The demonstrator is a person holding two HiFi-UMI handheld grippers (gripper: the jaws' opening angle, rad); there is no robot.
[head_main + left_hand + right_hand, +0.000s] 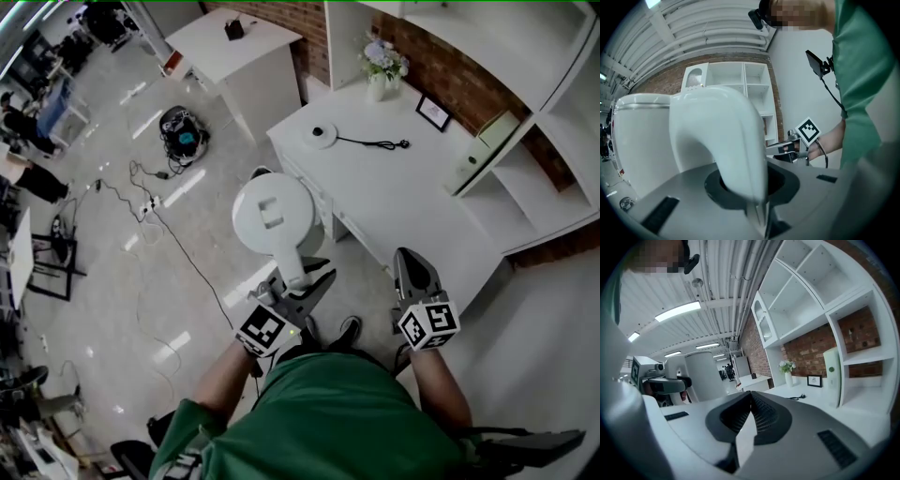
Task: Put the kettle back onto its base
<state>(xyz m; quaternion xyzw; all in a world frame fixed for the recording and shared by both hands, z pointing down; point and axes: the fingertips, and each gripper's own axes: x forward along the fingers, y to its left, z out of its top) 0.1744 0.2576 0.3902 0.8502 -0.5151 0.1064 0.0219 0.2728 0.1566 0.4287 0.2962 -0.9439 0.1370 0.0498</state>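
The white kettle hangs in the air over the floor, in front of the white desk. My left gripper is shut on its curved handle, and the kettle's body fills the left of the left gripper view. The round kettle base sits on the desk's far left part, with its black cord trailing to the right. My right gripper is shut with nothing in it, level with the desk's near edge; in its own view the jaws meet and the kettle stands to the left.
A vase of flowers, a small picture frame and a pale green box stand at the back of the desk, against white shelves. Cables and a round device lie on the floor at left. A second white table stands beyond.
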